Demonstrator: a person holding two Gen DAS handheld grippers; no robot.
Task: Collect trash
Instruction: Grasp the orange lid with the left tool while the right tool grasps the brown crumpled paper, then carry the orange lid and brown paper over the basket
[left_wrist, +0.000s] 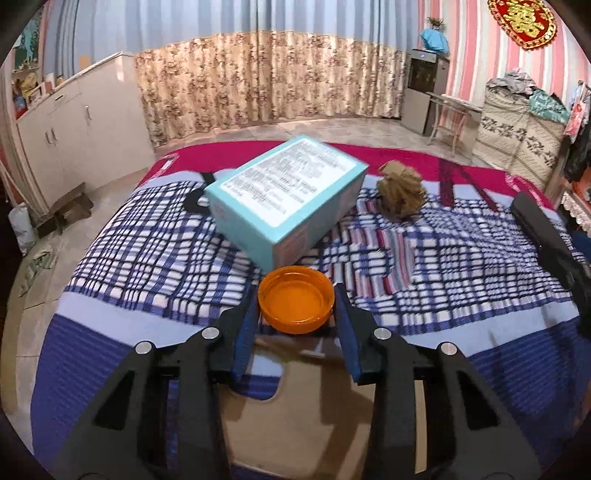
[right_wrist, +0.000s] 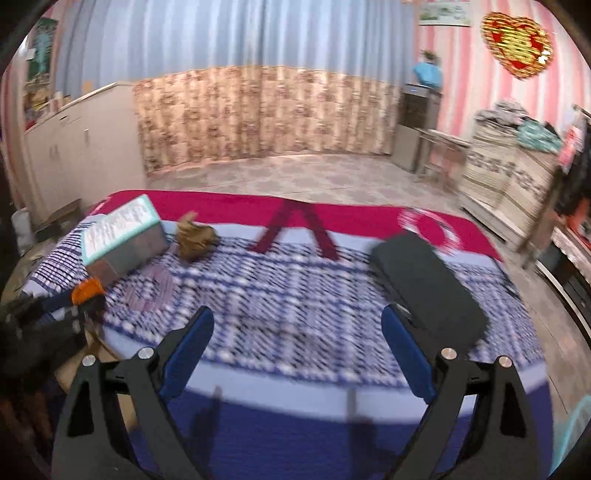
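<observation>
My left gripper (left_wrist: 296, 295) is shut on an orange plastic lid (left_wrist: 296, 304), held open side up above a brown cardboard box (left_wrist: 295, 417) at the bed's near edge. The lid also shows in the right wrist view (right_wrist: 86, 290), at the far left. A teal carton (left_wrist: 286, 199) lies on the checked blanket beyond the lid. A crumpled brown paper ball (left_wrist: 400, 190) sits to its right. My right gripper (right_wrist: 295, 325) is open and empty above the blanket. A flat black case (right_wrist: 428, 286) lies just beyond its right finger.
The bed has a blue checked blanket (right_wrist: 288, 295) with a red band along the far edge. Beyond it are a tiled floor, white cabinets (left_wrist: 66, 125) at left and a stool (left_wrist: 452, 118) and stacked bedding at right.
</observation>
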